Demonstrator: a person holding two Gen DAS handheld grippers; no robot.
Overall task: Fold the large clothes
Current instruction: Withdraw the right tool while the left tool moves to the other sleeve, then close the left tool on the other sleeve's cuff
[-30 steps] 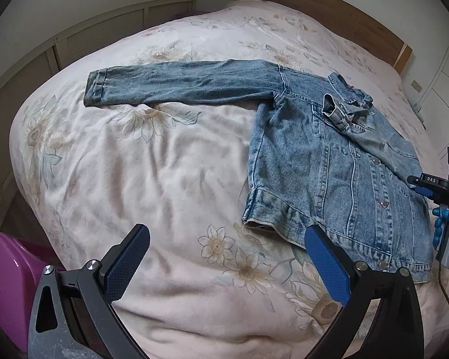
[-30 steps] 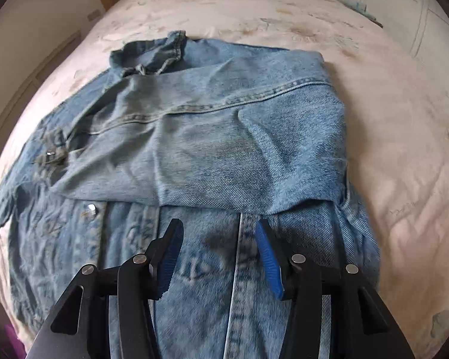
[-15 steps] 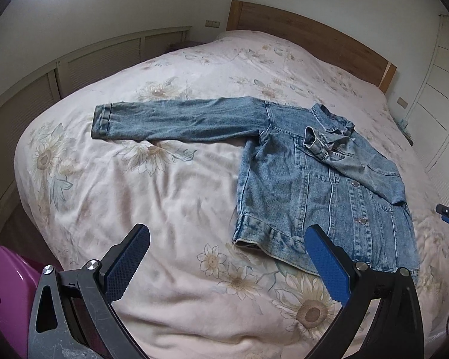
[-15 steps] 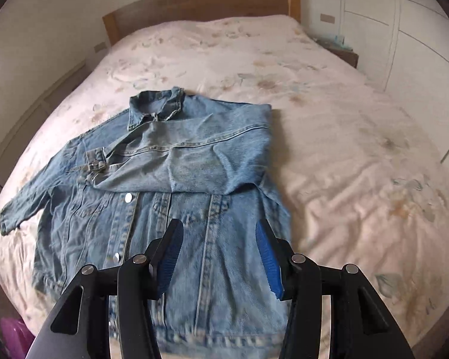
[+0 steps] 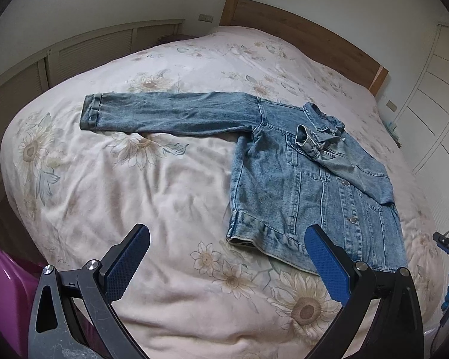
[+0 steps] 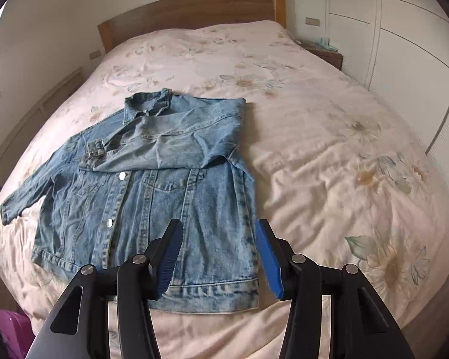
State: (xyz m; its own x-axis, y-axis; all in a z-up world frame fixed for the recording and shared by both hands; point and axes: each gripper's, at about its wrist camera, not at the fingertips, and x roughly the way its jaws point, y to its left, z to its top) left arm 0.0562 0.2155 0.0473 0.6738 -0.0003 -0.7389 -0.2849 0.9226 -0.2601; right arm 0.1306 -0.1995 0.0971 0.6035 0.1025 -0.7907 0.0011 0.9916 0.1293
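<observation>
Jacket (image 6: 164,197) lies flat on bed (image 6: 329,155), front up, one sleeve (image 6: 164,143) folded across chest, other sleeve (image 5: 170,115) still stretched out. Both hand-held grippers empty: left (image 5: 227,264) wide open, right (image 6: 218,254) abt half open. Risk: dragging the long sleeve cd bunch the body or undo the first fold, as denim's stiff. Left view shows full outstretched sleeve w/ cuff; right view shows the folded sleeve's layout.

The jacket (image 6: 164,203) lies flat on the bed (image 6: 329,155), ahead of both tools and touching neither. From the left tool (image 5: 227,266), one sleeve (image 5: 164,115) stretches away to the left; the other sleeve (image 6: 170,146) lies folded across the chest. The headboard (image 6: 194,12) stands beyond. The right tool (image 6: 218,257) hangs above the hem (image 6: 212,294).
</observation>
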